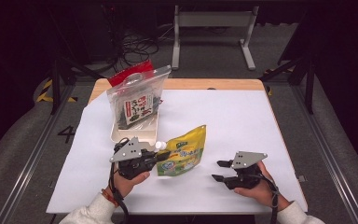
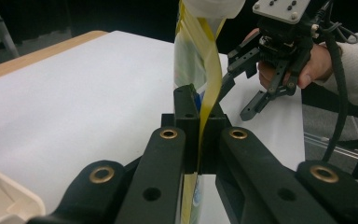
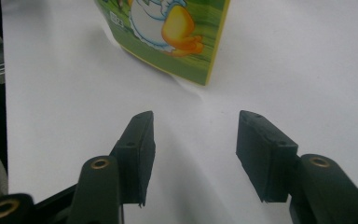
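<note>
A yellow-green spouted pouch with a white cap stands on edge on the white sheet near the table's front middle. My left gripper is shut on the pouch's edge by the cap; in the left gripper view both pads pinch the thin yellow seam at my left gripper. My right gripper rests to the right of the pouch, open, with nothing between its fingers. In the right gripper view my right gripper has its jaws apart over bare sheet, and the pouch's lower corner lies ahead of them.
A white tray sits behind the left hand, holding an upright clear zip bag with a seaweed packet inside; a red packet shows behind it. The white sheet covers the wooden table, with free room at the right.
</note>
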`<state>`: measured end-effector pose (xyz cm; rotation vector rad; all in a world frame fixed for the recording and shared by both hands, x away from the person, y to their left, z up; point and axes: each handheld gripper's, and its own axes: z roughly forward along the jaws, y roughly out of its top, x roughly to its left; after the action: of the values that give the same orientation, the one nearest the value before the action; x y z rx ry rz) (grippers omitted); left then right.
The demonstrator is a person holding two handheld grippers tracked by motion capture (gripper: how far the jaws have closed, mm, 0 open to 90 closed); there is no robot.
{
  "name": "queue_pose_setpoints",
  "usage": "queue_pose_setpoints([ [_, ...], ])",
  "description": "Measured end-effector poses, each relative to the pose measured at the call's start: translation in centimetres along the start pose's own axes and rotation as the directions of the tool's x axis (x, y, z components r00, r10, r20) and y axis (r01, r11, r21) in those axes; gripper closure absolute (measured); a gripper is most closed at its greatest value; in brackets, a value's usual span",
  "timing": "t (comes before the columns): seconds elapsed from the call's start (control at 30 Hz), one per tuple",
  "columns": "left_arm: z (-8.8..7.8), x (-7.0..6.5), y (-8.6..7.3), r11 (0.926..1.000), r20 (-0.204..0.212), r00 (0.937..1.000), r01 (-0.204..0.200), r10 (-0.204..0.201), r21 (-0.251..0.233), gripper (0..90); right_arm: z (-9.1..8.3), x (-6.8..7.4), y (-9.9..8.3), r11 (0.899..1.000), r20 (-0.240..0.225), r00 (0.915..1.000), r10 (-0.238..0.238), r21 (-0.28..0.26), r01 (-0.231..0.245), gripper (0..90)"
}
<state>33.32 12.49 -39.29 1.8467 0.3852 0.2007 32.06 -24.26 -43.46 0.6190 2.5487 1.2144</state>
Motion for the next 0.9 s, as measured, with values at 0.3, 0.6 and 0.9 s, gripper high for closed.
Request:
queue_pose_setpoints([
  [0.3,-1.1,0.1,0.7,0.9992,-0.012,0.9994,-0.031,0.031,-0.025,89.9,0.0,-0.5,-0.1,1.000,0.032,0.9991,0.028,-0.001,-0.028,43.8],
  [0.6,-2.1,0.1,1.1,0.9982,-0.021,0.9987,-0.047,0.046,-0.036,89.9,0.1,-0.7,-0.3,0.999,0.045,0.9980,0.044,0.002,-0.044,41.7],
  [0.9,-3.8,0.5,1.6,0.9965,-0.041,0.9974,-0.062,0.059,-0.057,89.9,0.3,-0.8,-0.3,0.999,0.045,0.9979,0.048,0.004,-0.048,40.3],
])
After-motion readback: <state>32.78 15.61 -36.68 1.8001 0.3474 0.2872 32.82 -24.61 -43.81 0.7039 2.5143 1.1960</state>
